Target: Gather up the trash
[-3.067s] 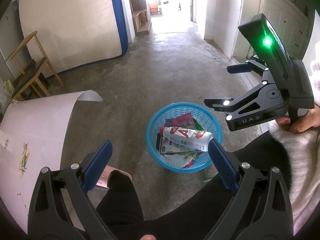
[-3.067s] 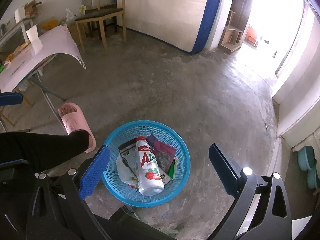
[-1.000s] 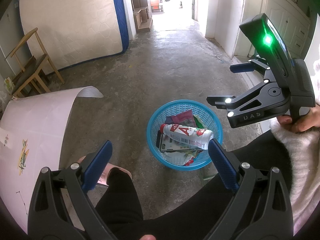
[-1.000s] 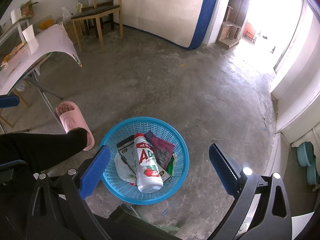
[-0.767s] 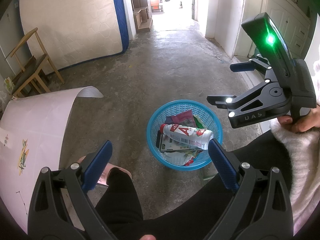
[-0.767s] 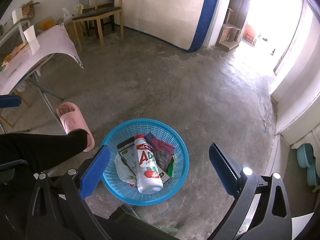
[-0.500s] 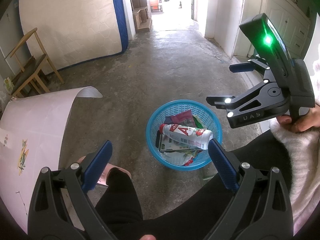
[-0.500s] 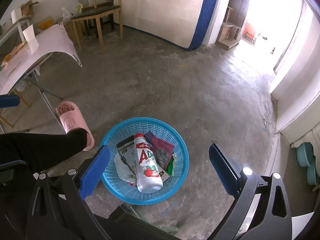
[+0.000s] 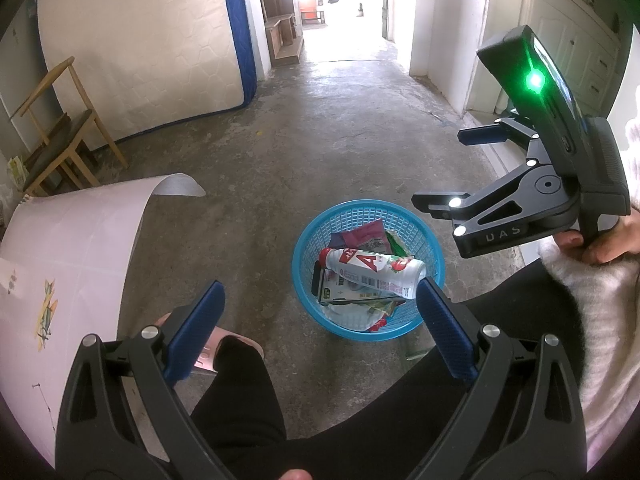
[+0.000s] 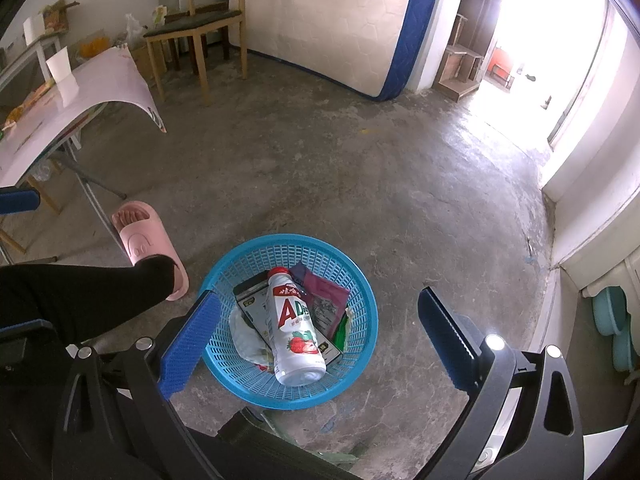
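A round blue basket [image 9: 434,242] [image 10: 360,292] stands on the concrete floor between a person's legs. A white drink bottle [image 9: 370,267] [image 10: 294,332] with a red strawberry label lies on top of wrappers and a dark carton inside it. My left gripper [image 9: 320,332] hangs open above the basket's near side, nothing between its blue pads. My right gripper [image 10: 316,334] is open too, high over the basket; in the left wrist view it [image 9: 448,168] is held to the right of the basket with a green light on.
A table with a curled pale sheet [image 9: 72,248] [image 10: 80,92] stands at the left. A pink slipper [image 10: 146,240] and black-trousered legs [image 9: 240,396] flank the basket. A wooden chair [image 10: 196,32] and a mattress [image 9: 140,48] stand behind; a bright doorway [image 9: 340,0] lies beyond.
Both grippers stay open and almost still; the views only drift slightly. The basket and its contents have not moved.
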Tool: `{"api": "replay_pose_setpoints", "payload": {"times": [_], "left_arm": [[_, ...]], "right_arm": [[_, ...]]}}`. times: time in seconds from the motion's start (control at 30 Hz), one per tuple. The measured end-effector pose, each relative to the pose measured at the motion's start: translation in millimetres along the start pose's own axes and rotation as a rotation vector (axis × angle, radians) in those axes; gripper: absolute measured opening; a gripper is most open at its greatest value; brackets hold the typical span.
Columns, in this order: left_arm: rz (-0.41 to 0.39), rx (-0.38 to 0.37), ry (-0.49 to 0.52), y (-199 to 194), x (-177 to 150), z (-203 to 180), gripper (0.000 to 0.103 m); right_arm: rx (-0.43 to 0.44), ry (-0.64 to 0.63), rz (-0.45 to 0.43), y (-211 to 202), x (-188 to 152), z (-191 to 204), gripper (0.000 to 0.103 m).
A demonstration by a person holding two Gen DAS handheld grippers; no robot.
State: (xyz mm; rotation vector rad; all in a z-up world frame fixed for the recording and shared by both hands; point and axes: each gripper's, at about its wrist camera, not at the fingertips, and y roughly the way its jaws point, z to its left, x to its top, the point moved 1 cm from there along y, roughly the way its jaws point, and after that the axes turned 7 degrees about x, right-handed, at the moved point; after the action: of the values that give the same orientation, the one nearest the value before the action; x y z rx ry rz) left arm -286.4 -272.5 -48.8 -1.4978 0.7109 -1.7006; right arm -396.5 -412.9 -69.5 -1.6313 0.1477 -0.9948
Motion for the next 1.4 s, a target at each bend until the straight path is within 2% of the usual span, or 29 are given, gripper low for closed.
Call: {"api": "replay_pose_setpoints", "payload": {"times": [1.4], "left_arm": [[0.004,-0.004,0.001,0.5,0.8,-0.5,0.092]], "right_arm": [[0.004,0.001,0.01,1.3,-1.7,1.8,0.096]]}}
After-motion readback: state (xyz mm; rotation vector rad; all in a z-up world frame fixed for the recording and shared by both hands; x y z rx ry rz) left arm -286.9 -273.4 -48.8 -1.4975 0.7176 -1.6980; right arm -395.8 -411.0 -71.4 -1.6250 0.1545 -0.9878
